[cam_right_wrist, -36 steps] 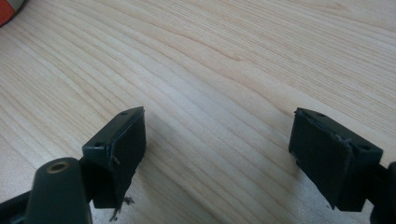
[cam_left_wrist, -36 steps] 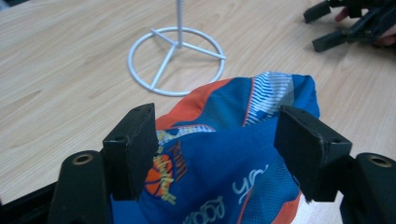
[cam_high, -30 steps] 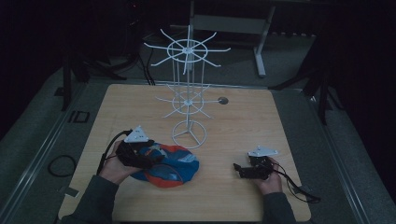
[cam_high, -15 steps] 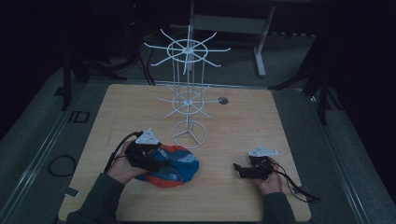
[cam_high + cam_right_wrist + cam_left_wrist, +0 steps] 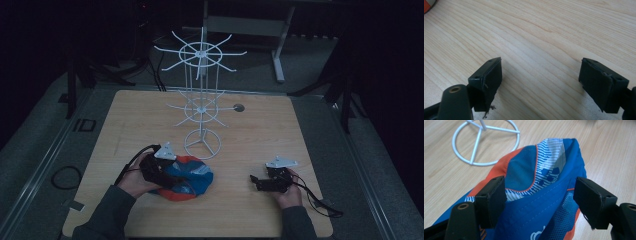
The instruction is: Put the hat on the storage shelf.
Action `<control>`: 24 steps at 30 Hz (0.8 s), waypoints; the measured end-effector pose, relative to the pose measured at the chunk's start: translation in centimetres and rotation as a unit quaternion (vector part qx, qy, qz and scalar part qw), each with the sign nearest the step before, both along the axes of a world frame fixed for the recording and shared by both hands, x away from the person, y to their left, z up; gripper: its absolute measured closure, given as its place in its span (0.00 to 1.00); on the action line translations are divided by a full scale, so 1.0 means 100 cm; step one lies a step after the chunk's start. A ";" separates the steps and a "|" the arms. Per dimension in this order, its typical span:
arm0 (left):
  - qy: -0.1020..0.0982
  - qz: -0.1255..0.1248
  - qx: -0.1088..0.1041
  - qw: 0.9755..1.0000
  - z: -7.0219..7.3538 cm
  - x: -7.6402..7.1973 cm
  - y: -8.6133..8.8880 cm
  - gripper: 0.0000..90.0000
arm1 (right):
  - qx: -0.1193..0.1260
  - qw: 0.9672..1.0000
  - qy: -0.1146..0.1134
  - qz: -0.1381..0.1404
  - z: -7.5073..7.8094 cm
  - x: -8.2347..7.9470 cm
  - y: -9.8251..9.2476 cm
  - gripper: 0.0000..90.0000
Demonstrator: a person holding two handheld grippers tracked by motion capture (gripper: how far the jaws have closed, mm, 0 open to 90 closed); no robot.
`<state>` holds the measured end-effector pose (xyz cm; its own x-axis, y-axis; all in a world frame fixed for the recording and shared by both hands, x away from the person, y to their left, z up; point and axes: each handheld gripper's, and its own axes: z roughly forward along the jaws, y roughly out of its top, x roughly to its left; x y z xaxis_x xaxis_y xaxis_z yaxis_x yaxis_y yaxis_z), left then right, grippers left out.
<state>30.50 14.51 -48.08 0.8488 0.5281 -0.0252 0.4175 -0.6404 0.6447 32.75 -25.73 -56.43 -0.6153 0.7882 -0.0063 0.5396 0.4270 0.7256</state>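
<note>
Nearest the person, the left hand-held gripper [image 5: 540, 202] stood with its jaws spread wide on either side of the blue and orange cap [image 5: 541, 185], not yet pinching it. The cap lay on the table [image 5: 260, 130] at about seven o'clock from the white wire rack [image 5: 202, 102], running away from the jaws toward twelve o'clock. The right hand-held gripper [image 5: 256, 184], also gaping and empty, rested well apart at the cap's three o'clock, so the left hand was clearly nearer.
</note>
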 end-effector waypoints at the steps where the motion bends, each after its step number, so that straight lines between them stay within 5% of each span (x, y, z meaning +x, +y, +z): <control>1: 0.000 -0.002 0.002 1.000 0.000 0.000 -0.001 0.30 | 0.000 1.000 0.000 0.000 0.000 0.000 0.000 0.21; 8: -0.002 -0.010 0.023 1.000 -0.005 -0.002 -0.007 0.28 | 0.000 1.000 0.000 0.000 0.000 0.000 0.000 0.21; 14: -0.010 0.004 0.069 0.998 -0.016 0.002 -0.013 0.30 | 0.000 1.000 0.000 0.000 0.000 0.000 0.000 0.21; 17: -0.012 0.017 0.097 0.995 -0.020 0.005 -0.014 0.50 | 0.000 1.000 0.000 0.000 0.000 0.000 0.000 0.21; 20: -0.018 0.014 0.092 0.995 -0.018 0.005 -0.012 0.74 | 0.000 1.000 0.000 0.000 0.000 0.000 0.000 0.21; 24: -0.038 0.036 0.070 0.996 -0.008 0.004 -0.002 0.93 | 0.000 1.000 -0.001 0.001 0.000 0.000 0.000 0.21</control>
